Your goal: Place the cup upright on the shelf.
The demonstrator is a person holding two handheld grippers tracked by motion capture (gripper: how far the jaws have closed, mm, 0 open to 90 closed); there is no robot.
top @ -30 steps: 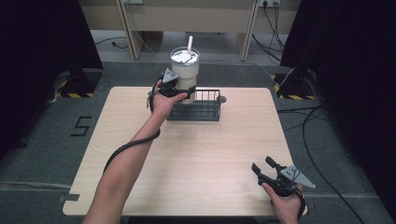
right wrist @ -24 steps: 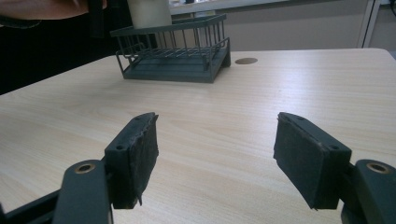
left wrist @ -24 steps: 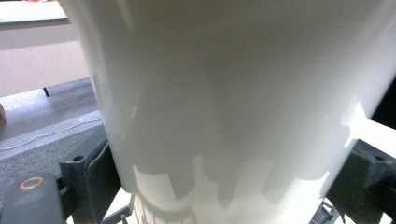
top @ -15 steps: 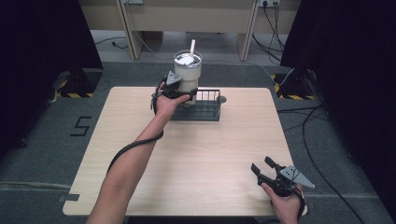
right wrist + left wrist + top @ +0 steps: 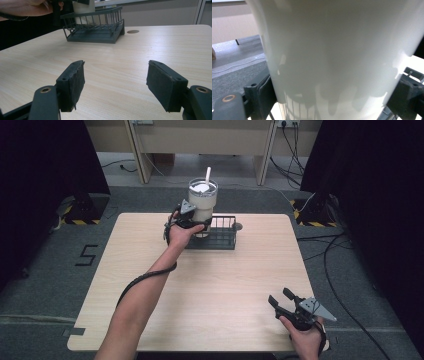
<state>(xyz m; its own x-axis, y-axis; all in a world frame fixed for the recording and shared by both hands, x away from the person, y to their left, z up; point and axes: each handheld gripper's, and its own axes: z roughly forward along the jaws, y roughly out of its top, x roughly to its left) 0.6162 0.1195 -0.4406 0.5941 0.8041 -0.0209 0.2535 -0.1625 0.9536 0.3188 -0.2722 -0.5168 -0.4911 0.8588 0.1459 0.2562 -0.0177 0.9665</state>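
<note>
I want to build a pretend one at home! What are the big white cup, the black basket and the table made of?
Cup: likely smooth plastic or coated metal; its off-white wall shows soft, glossy reflections.
Basket: thin wire bars over a solid base, matte dark finish, probably coated metal.
Table: pale top with wood grain lines, possibly laminate rather than solid wood.

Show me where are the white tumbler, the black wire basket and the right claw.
white tumbler (image 5: 202,205): high view, on its side wall below the lid.
black wire basket (image 5: 223,232): high view, on its right wire wall.
right claw (image 5: 281,298): high view, midway between its two open fingertips.
</note>
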